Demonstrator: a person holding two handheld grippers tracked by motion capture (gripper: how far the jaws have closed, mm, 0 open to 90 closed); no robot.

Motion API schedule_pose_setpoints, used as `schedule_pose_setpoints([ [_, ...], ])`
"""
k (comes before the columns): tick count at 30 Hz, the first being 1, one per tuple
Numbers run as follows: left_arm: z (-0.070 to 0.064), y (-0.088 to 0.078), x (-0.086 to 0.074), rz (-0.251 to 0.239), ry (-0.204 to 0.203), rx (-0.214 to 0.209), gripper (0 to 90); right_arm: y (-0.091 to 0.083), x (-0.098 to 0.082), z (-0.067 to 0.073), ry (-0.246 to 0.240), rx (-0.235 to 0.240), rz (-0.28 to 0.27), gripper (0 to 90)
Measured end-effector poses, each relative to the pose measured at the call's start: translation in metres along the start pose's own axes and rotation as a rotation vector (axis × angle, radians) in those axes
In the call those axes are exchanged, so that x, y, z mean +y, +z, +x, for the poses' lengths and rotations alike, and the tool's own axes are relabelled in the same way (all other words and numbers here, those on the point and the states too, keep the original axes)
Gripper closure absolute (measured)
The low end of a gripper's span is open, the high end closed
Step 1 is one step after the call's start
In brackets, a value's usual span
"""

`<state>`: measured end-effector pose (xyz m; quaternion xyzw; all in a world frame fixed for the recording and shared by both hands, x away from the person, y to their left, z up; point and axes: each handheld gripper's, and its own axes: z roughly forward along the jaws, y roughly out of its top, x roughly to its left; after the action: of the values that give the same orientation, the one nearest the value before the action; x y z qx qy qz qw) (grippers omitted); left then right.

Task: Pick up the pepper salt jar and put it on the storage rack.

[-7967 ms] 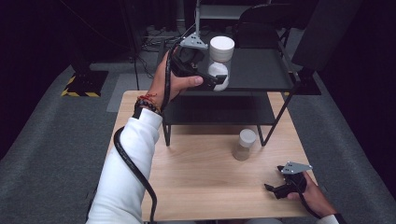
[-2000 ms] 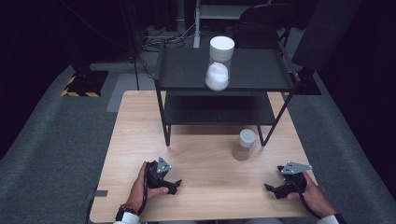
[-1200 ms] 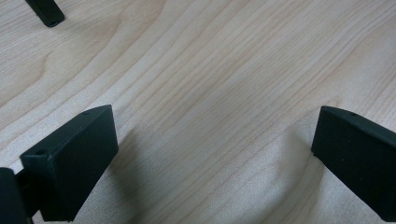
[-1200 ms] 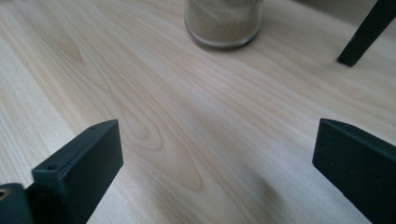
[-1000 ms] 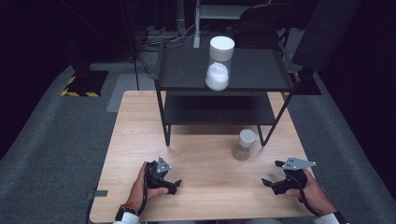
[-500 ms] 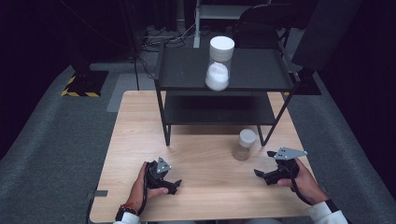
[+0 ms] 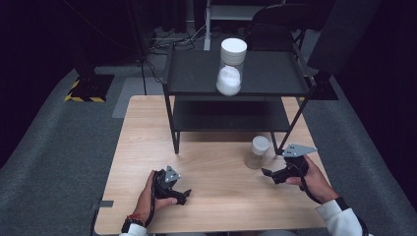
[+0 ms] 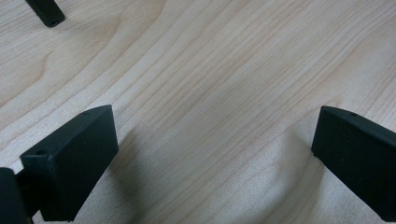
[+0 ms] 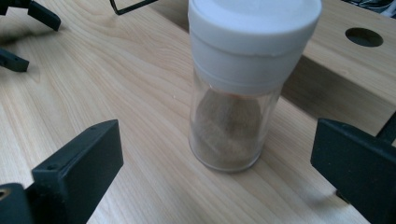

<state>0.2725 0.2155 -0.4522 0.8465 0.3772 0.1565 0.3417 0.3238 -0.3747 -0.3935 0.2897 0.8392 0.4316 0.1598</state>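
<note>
Dark room, grey carpet, light wooden table (image 7: 147, 132) in the middle. Landmark: the black two-tier shelf rack (image 7: 275, 73) standing on the table's far half. On the rack's top tier, near its front edge, a clear jar with a white lid (image 7: 231, 66) holding white powder. On the tabletop just in front of the rack's front right leg stands the small jar (image 9: 240, 88): clear body, white cap, tan powder in the bottom, upright, long axis vertical. Right gripper (image 7: 269, 173) sits just in front of and to the right of that jar, well forward of the rack, jaws spread wide; in the right gripper view the jar stands centred between them, a bit ahead of the tips, not touching either. Left gripper (image 7: 186, 195) rests on the table in front of the rack's left leg, well apart from the jar, jaws spread over bare wood. Right hand is clearly nearer. My read: next is a straight push ahead so the jaws flank the glass below the cap, then close.
</note>
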Motion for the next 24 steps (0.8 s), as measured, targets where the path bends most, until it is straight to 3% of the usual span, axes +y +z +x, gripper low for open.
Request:
schedule_pose_setpoints([
  [16, 0.0, 0.0, 0.0, 0.0, 0.0, 0.0, 0.1, 0.016, 0.017, -0.004, 0.006, 0.012, -0.018, 2.0],
  [24, 0.0, 0.0, 0.0, 0.0, 0.0, 0.0, 0.1, 0.024, 0.023, -0.005, 0.024, 0.001, -0.04, 8.0],
])
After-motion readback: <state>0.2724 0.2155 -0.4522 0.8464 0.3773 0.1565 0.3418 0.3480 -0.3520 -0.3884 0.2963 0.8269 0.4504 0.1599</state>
